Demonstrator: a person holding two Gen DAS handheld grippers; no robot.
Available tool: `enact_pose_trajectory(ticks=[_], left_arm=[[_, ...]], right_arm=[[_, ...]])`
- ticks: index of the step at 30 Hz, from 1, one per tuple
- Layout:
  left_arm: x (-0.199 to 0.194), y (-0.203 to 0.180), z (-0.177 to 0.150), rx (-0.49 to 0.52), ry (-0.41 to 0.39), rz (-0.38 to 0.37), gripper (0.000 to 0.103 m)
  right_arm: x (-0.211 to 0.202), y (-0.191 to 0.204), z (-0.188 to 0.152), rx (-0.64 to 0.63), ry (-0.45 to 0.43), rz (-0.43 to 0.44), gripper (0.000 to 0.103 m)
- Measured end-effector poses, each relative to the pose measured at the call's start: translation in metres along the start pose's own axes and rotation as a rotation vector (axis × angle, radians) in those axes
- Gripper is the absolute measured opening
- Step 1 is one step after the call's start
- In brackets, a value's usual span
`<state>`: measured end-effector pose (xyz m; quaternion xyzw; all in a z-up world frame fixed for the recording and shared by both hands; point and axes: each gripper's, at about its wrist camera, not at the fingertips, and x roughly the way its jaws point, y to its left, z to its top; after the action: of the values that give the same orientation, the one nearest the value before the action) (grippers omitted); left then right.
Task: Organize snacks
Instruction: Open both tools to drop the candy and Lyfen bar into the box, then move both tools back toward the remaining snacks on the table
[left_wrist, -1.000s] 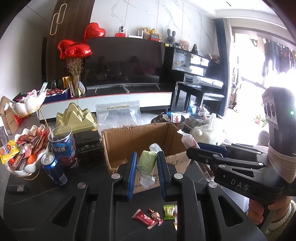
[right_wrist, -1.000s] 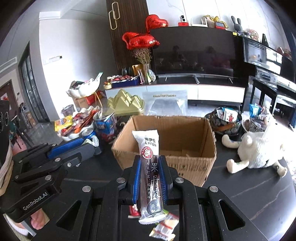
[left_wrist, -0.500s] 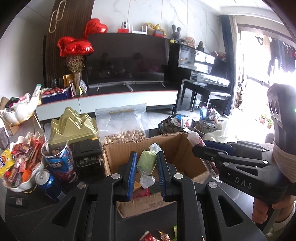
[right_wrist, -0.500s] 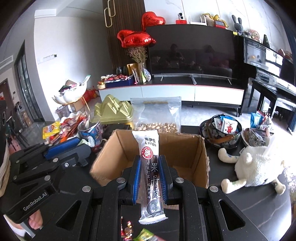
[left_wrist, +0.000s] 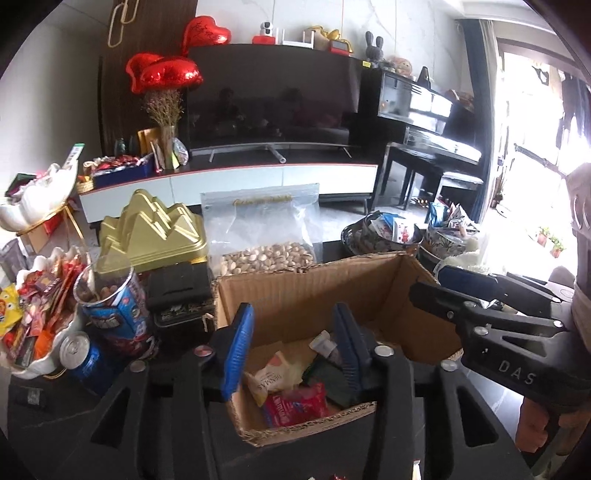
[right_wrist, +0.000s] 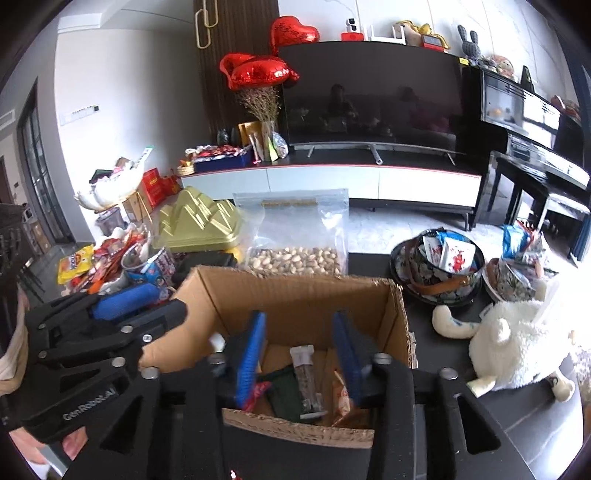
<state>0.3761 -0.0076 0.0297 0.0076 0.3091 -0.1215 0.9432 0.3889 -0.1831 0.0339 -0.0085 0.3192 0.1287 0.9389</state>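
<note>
An open cardboard box (left_wrist: 306, 295) (right_wrist: 295, 295) stands on the dark table and holds several snack packs. My left gripper (left_wrist: 291, 343) is open and empty over the box's near edge. Below it lie a red packet (left_wrist: 295, 404), a cream packet (left_wrist: 273, 378) and a dark green packet (left_wrist: 327, 376). My right gripper (right_wrist: 301, 349) is open and empty over the box. The long dark snack bar (right_wrist: 306, 380) lies on the box floor beside a dark green packet (right_wrist: 282, 393). Each gripper shows at the edge of the other's view.
A clear bag of pistachios (left_wrist: 264, 236) and a gold mountain-shaped tin (left_wrist: 155, 232) stand behind the box. A snack-filled white bowl (left_wrist: 33, 314), a blue can (left_wrist: 83, 358) and a blue tub (left_wrist: 110, 302) are left. Floral bowls (right_wrist: 437, 269) and a white plush toy (right_wrist: 513, 339) are right.
Both grippers moved forward over the box and opened. The green packet left my left gripper and the long snack bar left my right gripper; both now lie in the box.
</note>
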Motion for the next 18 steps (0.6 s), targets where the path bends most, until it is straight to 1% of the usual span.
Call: enact_pose_trajectory(ticks=[4, 5, 7, 10, 11, 16, 18], left_arm=[[-0.022, -0.006, -0.01, 0.014, -0.015, 0.038, 0.054], [-0.03, -0.006, -0.013, 0.014, -0.022, 0.039, 0.056], [-0.043, -0.009, -0.017, 0.018, -0.036, 0.037, 0.057], [-0.064, -0.012, -0.028, 0.03, -0.06, 0.053, 0.06], [-0.07, -0.014, -0.032, 0.033, -0.068, 0.053, 0.061], [-0.093, -0.02, -0.052, 0.037, -0.091, 0.033, 0.061], [-0.099, -0.022, -0.061, 0.037, -0.096, 0.036, 0.062]], right_arm=[[-0.011, 0.003, -0.015, 0.004, 0.009, 0.016, 0.042], [-0.016, 0.004, -0.02, 0.002, 0.01, 0.021, 0.046], [-0.024, 0.007, -0.028, 0.0, 0.001, 0.021, 0.052], [-0.041, 0.012, -0.042, -0.003, -0.015, 0.021, 0.056], [-0.046, 0.014, -0.045, 0.0, -0.018, 0.024, 0.058], [-0.068, 0.019, -0.065, 0.024, -0.032, 0.041, 0.061], [-0.075, 0.02, -0.074, 0.04, -0.035, 0.032, 0.062]])
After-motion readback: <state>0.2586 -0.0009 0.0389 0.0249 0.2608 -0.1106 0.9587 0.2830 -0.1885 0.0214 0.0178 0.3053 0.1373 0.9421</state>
